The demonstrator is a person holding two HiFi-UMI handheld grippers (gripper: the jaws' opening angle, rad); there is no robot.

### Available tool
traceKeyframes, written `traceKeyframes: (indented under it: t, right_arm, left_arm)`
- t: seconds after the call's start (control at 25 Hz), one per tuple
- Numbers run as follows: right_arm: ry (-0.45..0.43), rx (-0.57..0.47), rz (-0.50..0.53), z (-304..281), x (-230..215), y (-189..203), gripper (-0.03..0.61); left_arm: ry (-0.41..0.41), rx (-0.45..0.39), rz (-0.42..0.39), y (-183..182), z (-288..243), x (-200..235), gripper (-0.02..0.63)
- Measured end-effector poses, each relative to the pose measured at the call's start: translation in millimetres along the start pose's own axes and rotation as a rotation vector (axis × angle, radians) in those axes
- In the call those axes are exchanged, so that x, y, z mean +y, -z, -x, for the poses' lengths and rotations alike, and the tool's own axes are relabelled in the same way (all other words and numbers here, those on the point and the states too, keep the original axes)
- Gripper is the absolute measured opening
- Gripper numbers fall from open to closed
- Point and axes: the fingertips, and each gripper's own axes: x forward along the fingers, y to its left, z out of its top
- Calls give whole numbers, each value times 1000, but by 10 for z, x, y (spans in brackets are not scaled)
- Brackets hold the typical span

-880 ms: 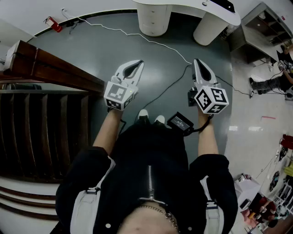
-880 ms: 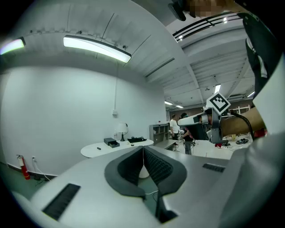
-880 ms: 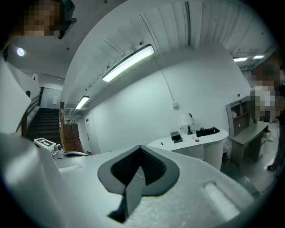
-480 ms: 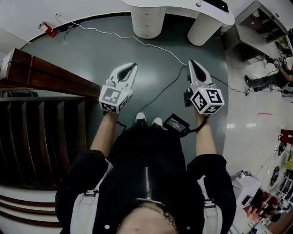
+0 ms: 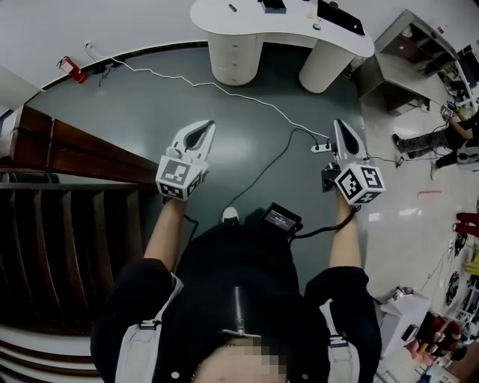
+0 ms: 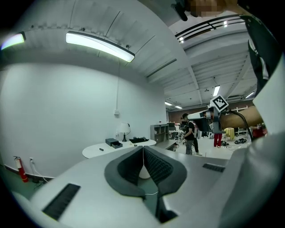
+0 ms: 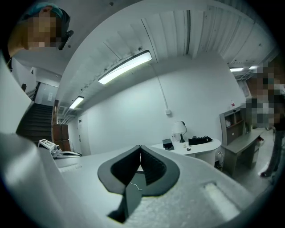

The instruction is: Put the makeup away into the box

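Note:
Both grippers are held out level over the grey floor, away from the white curved table (image 5: 224, 16). On that table lie a dark box (image 5: 274, 4) and a few small dark items, too small to tell apart. My left gripper (image 5: 203, 126) is shut with nothing in it. My right gripper (image 5: 340, 124) is shut and empty too. In the left gripper view the jaws (image 6: 143, 147) meet at the tip, and the table (image 6: 100, 150) with the dark box (image 6: 114, 143) stands beyond. In the right gripper view the jaws (image 7: 140, 147) also meet, facing the table (image 7: 196, 148).
A dark staircase with a wooden rail (image 5: 67, 142) fills the left side. A white cable (image 5: 247, 93) and a power strip (image 5: 320, 148) lie on the floor before the table. A grey shelf unit (image 5: 404, 60) and a person (image 5: 434, 138) are at the right.
The table has come further into the head view. The right gripper has moved out to the right, away from the left one. Both stay shut.

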Motion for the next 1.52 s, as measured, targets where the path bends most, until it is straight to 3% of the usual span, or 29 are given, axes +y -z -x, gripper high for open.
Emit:
traceKeyframes:
  t: [0.2,0.52,0.8,1.16,1.52]
  right_arm:
    - [40,-2,-42,-152,-58,52,6]
    - [27,2,-51,-763,-183,134,6]
    - [-22,20,-34,-1656,-494,118,6]
    - [-84,56,10,-2881,-1327,-183,5]
    - [-110,76,-18,-3735,-1741,-227,6]
  left_arm:
    - [18,-2,11,-41,-155,123,14]
    - [41,4,20,-21,-698,360,14]
    - [49,21,15,-91,-1540,656,14]
    - [19,31,23,-358,-2907,1124,14]
    - [-17,15,26,-554,-3669,1643,14]
